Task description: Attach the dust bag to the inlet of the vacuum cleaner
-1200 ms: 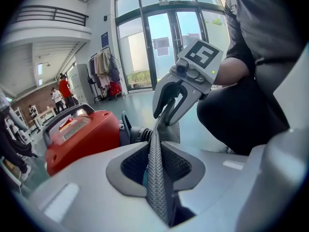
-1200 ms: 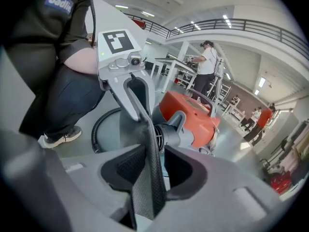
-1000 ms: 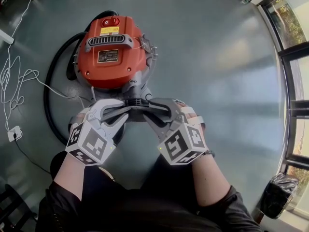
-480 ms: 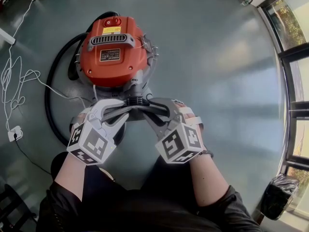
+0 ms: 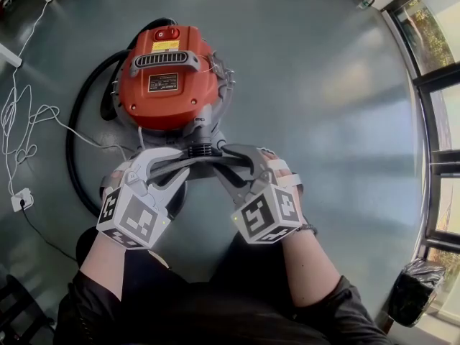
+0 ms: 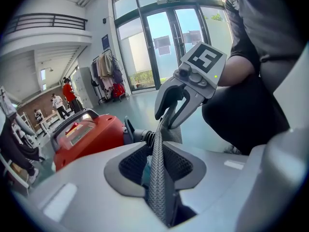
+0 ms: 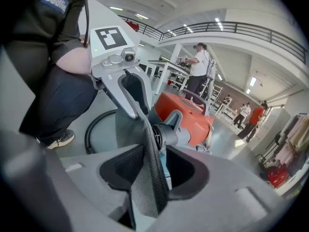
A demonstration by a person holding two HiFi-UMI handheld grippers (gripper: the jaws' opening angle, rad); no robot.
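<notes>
Head view: dust bag (image 5: 205, 164) between hand-held grippers (image 5: 178, 167) (image 5: 230, 161)

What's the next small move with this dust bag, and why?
Probably ease both grippers forward so the dust bag mouth slips over the inlet. The left gripper and the right gripper each pinch its mesh edge, jaws having just opened slightly, and the ribbed inlet sits just beyond.
</notes>
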